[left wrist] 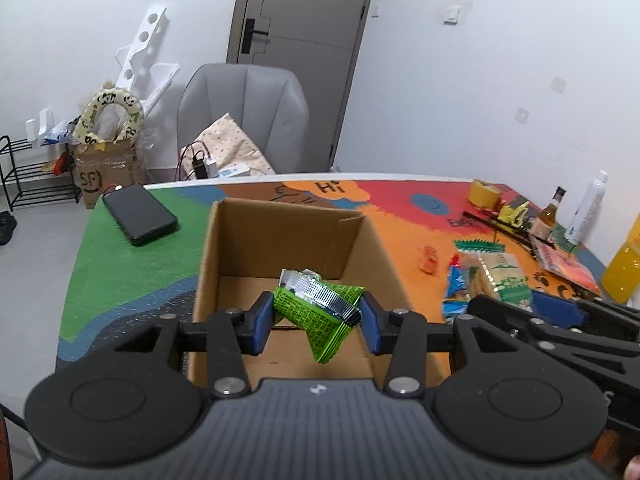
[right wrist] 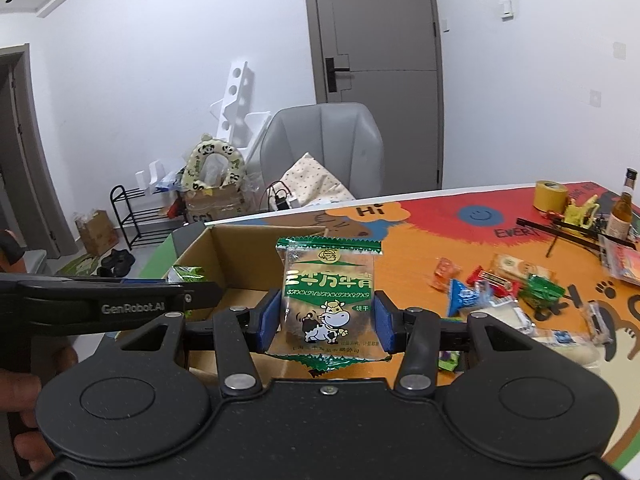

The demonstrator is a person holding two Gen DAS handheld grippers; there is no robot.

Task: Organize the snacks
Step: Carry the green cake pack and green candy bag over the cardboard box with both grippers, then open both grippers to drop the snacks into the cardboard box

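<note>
left gripper: pinching green snack packet over open cardboard box | right gripper: pinching cow-print biscuit packet by box's right edge | surface: colourful painted table, phone, loose snacks, tape roll, bottle | room: white walls, grey door, grey chair, black shoe rack

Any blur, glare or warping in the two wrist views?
Left wrist: fisheye bows the table edge; glare on the green packet's foil; right-side snacks slightly soft. Right wrist: cow biscuit packet sharp; door frame curved; dark vignette corners.
</note>
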